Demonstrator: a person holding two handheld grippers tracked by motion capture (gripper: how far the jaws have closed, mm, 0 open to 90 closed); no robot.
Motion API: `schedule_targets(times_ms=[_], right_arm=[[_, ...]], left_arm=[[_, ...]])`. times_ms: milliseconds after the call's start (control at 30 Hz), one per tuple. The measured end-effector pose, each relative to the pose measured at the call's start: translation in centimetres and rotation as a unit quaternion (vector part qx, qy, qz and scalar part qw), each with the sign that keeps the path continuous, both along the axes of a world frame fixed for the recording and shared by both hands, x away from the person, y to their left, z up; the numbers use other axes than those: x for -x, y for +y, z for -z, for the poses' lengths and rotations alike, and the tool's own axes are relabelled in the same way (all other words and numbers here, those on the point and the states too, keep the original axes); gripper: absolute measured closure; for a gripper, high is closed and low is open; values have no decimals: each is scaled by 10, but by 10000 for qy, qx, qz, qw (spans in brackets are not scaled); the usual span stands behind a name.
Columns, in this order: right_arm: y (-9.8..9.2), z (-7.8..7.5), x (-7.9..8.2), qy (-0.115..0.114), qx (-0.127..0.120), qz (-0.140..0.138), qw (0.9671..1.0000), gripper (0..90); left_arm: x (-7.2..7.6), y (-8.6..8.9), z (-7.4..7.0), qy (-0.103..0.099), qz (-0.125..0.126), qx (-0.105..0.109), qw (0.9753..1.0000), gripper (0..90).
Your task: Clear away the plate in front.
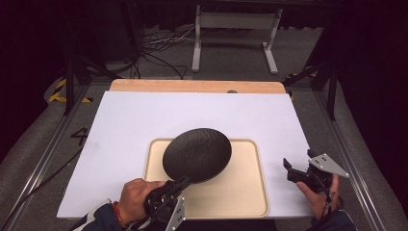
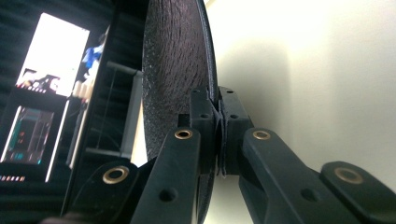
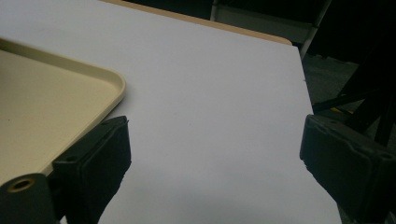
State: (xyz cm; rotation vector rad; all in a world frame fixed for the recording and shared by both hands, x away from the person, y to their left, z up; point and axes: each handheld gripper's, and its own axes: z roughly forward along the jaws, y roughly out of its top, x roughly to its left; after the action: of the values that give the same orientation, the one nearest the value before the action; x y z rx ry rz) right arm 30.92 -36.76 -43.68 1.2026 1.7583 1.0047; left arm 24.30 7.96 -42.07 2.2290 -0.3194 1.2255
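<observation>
Black and textured, the plate [image 1: 197, 155] hangs tilted over the cream tray [image 1: 245, 192], its lower rim pinched at about seven o'clock by the left gripper [image 1: 182, 183]. In the left gripper view those jaws clamp tight on the plate's thin edge [image 2: 212, 70]. The tray sits on the white table [image 1: 125, 125], toward the near edge. Out at three o'clock from the tray, the right gripper [image 1: 290, 169] hovers over the table's right edge, jaws spread wide, holding nothing.
</observation>
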Motion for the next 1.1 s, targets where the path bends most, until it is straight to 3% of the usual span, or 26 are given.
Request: schedule_targets(times_ms=[67, 367, 533, 867, 1100], right_arm=[[1, 1, 0, 20, 26, -43, 10000, 88], [0, 1, 0, 7, 16, -41, 10000, 88], [0, 1, -1, 13, 14, -49, 10000, 88], [-1, 2, -1, 22, 22, -58, 10000, 88], [0, 2, -1, 34, 28, -69, 10000, 88]], left_arm=[[3, -3, 4, 58, 156, -72, 9998, 872], [1, -7, 14, 362, 223, -265, 9987, 869], [0, -10, 22, 311, 283, -422, 9982, 870], [-9, -8, 26, 251, 321, -479, 9980, 867], [-18, -2, 27, 649, 294, -246, 9972, 835]])
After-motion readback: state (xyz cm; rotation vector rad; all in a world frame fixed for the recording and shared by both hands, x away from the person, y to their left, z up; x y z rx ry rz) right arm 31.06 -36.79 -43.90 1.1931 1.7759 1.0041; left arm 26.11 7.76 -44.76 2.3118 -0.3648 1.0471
